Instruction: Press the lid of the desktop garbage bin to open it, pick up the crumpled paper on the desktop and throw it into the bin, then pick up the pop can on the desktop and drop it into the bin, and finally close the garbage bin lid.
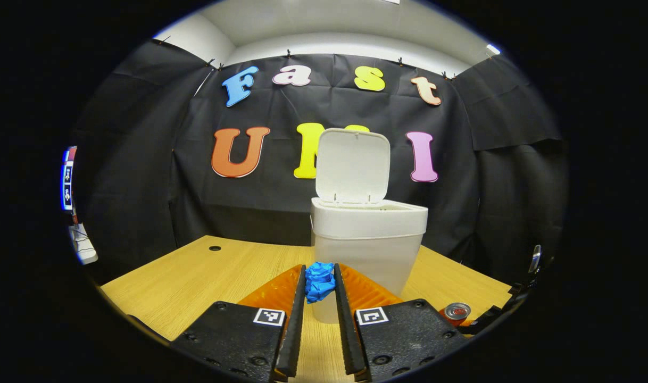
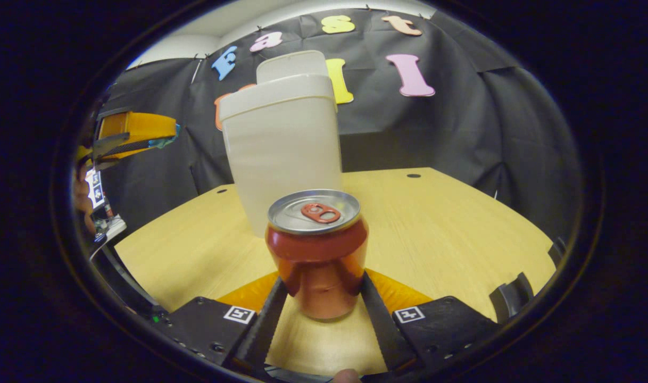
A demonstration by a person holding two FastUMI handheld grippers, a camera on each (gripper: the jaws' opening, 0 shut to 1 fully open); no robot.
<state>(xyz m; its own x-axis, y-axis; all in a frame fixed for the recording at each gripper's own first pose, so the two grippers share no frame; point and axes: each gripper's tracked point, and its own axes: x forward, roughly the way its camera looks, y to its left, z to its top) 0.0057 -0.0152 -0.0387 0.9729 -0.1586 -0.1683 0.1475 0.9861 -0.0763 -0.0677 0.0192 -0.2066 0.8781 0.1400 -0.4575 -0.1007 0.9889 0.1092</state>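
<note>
Blue crumpled paper [image 1: 320, 281] sits pinched in the left gripper [image 1: 320, 284], below the open garbage bin's [image 1: 367, 242] rim; released early, it falls to the tabletop [image 1: 207, 276]. The right gripper [image 2: 320, 292] clamps the upright pop can [image 2: 317, 250].

The left gripper [image 1: 320, 282] was raised, its jaws nearly closed on the paper [image 1: 320, 280]. The right gripper [image 2: 320, 290] sat low, its jaws flanking the can [image 2: 317, 255].

left gripper [image 1: 320, 282] clamps crumpled paper [image 1: 320, 281] | bin [image 1: 367, 239] lid [image 1: 351, 166] up
</note>
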